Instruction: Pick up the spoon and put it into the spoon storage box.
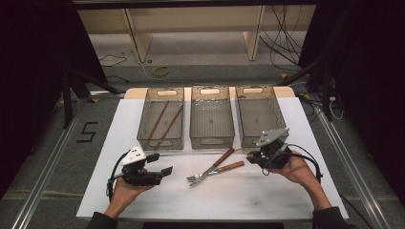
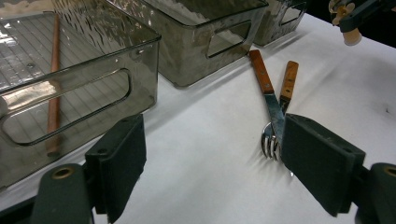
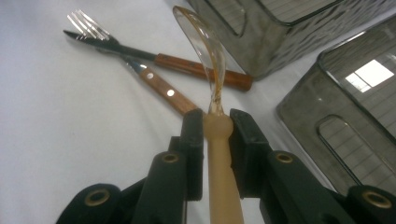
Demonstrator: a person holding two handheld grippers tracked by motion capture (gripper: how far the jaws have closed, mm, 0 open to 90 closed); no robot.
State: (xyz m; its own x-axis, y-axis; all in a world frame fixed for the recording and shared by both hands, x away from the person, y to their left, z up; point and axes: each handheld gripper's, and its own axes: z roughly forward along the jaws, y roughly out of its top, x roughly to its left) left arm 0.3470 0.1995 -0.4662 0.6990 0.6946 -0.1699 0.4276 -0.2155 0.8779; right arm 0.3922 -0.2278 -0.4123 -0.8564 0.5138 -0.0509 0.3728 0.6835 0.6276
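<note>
My right gripper (image 1: 250, 153) (image 3: 217, 122) is shut on a spoon (image 3: 204, 49) with a pale wooden handle, its bowl sticking out past the jaws, just in front of the right bin (image 1: 244, 119). A fork (image 1: 197, 178) (image 2: 267, 142) (image 3: 88, 23) and a knife (image 1: 222, 158) (image 2: 264, 79) (image 3: 201, 70), both with reddish wooden handles, lie crossed on the white table cover (image 1: 239, 200) before the middle bin (image 1: 212, 139). My left gripper (image 1: 160, 164) (image 2: 212, 140) is open to the left of them, jaws wide apart and holding nothing.
Three clear grey bins stand side by side at the back. The left bin (image 1: 165, 143) (image 2: 93, 60) holds two brown chopsticks (image 1: 164, 121) (image 2: 54, 79). A shelf unit and cables lie on the floor beyond the table.
</note>
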